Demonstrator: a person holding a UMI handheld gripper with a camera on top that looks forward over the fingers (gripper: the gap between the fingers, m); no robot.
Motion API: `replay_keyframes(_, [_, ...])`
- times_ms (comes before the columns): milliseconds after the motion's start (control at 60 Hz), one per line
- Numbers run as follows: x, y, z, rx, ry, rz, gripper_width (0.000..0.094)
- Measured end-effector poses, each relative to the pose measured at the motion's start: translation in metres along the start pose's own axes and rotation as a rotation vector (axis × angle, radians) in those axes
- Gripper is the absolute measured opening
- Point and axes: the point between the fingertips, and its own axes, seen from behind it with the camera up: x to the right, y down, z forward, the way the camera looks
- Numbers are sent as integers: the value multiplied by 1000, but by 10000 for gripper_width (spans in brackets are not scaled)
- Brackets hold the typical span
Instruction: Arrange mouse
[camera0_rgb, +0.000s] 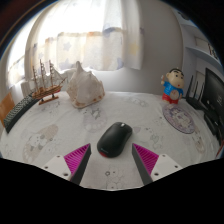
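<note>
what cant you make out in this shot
Gripper view only:
- Whether the tool touches the mouse: it sits between open fingers, contact unclear.
- Mouse buttons and cable: too small.
- Dark object beside the figurine: cut off.
- Model ship rigging: blurred.

A round tabletop (60, 125) with a pale floral cloth stands before a bright window (95, 35) hung with sheer white curtains (130, 40); daylight washes over the tabletop's far edge.
</note>
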Motion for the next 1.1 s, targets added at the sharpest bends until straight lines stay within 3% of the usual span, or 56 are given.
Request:
replay_keyframes(617, [-14, -37, 79, -11, -67, 17, 840])
replay_keyframes(717, [-15, -40, 83, -9, -94, 2, 730])
replay_keyframes(800, [-12, -43, 87, -5, -101, -13, 515])
replay_keyframes(983, [-16, -51, 83, -31, -191, -65, 466])
replay_keyframes(1100, [12, -90, 59, -6, -209, -36, 462])
